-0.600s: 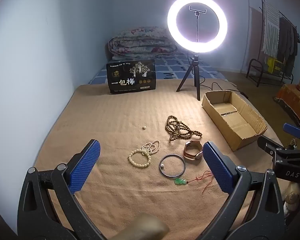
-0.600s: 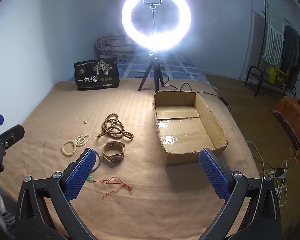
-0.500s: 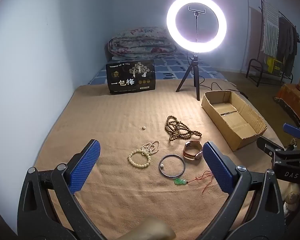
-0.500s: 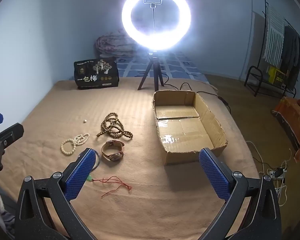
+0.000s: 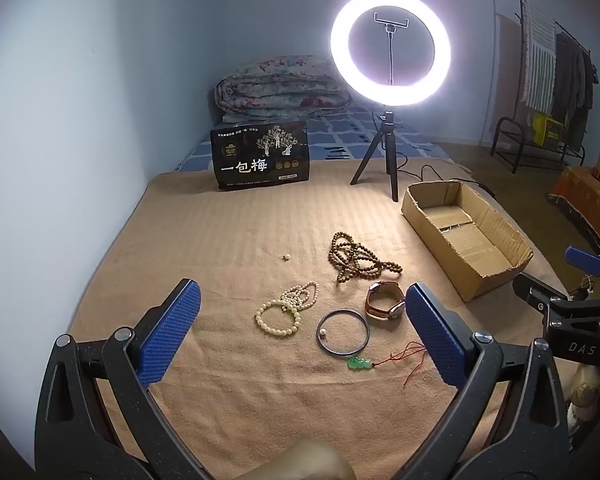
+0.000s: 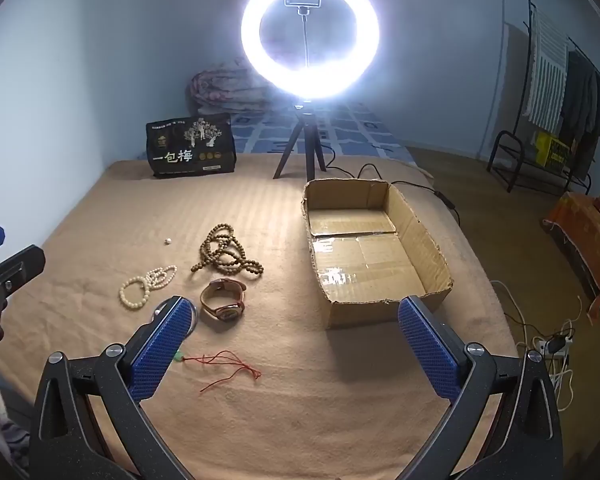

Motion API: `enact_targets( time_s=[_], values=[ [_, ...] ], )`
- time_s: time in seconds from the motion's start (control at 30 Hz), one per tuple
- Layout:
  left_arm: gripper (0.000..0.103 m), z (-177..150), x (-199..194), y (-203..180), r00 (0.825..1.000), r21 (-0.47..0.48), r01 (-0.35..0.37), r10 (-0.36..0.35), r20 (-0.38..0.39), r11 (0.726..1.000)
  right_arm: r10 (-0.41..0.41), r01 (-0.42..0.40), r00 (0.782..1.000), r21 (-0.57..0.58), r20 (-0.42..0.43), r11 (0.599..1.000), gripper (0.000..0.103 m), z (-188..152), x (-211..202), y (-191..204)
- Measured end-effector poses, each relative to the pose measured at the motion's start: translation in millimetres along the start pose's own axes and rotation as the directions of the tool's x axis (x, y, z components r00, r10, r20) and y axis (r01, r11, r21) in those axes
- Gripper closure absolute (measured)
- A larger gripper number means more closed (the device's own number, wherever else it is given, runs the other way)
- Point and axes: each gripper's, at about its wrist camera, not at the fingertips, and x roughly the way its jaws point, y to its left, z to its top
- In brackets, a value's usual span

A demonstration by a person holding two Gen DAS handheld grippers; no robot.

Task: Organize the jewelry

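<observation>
Jewelry lies on a tan blanket (image 5: 228, 240): a brown bead necklace (image 5: 356, 258), a white pearl strand and bracelet (image 5: 286, 308), a dark bangle (image 5: 343, 332), a watch (image 5: 385, 307), a green pendant on red cord (image 5: 360, 363) and a loose pearl (image 5: 287, 256). An empty cardboard box (image 5: 464, 236) sits to the right. My left gripper (image 5: 300, 332) is open and empty, hovering above the bangle and bracelet. My right gripper (image 6: 296, 344) is open and empty, near the watch (image 6: 224, 300) and the box (image 6: 372, 248).
A lit ring light on a tripod (image 5: 390, 64) stands behind the box, with its cable trailing right. A black snack bag (image 5: 260, 156) stands at the back. Folded bedding (image 5: 280, 88) lies beyond. A power strip and cords (image 6: 552, 344) lie on the floor right.
Both views have shifted only slightly; the right gripper has eased a little forward. The jewelry has not moved.
</observation>
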Motion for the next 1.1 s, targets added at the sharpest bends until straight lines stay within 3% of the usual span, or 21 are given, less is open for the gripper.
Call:
enact_targets(
  time_s=[1.1],
  values=[
    [0.0,-0.7,-1.0,-0.1,1.0,0.006,-0.001,0.001,0.006,1.0,-0.001,0.001,1.0,0.006,-0.017,1.0,0.0,-5.1,3.8,0.2]
  ],
)
